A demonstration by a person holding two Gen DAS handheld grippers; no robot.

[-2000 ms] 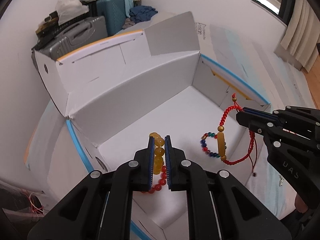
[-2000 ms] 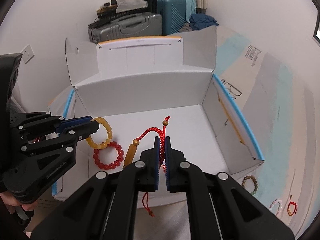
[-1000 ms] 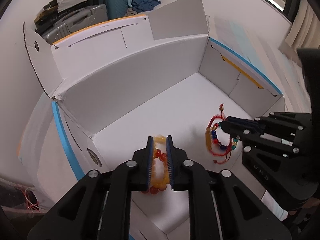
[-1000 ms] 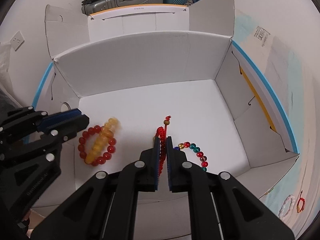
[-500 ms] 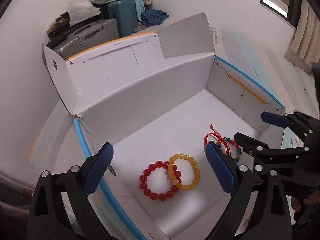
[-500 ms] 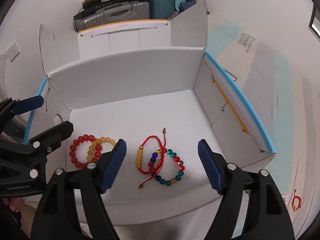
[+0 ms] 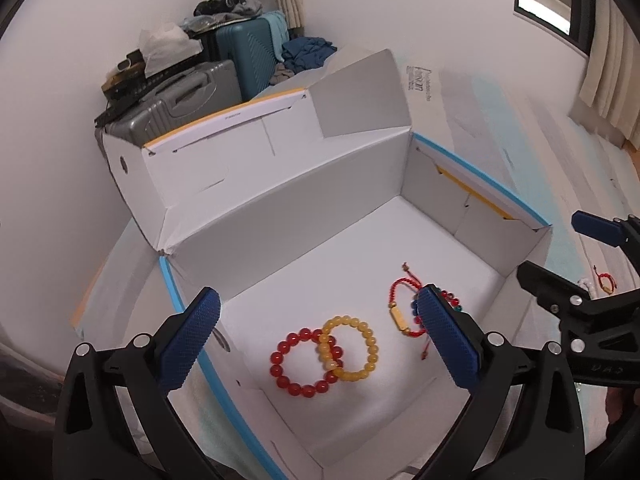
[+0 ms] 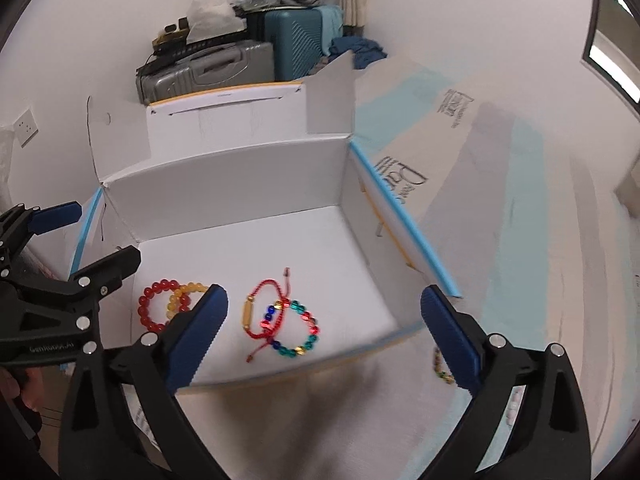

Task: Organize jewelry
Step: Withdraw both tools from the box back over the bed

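Both grippers released – yellow bracelet [image 7: 352, 348] half-hidden by left gripper [image 8: 325, 325].

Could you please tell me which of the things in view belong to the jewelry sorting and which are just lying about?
Part of the job:
- white box
- red bead bracelet
- yellow bead bracelet
- red cord bracelet
- multicolour bead bracelet
- left tongs, right tongs, both open and empty
- loose bracelets outside the box

Just lying about:
- grey suitcase
- teal suitcase
- blue clothes
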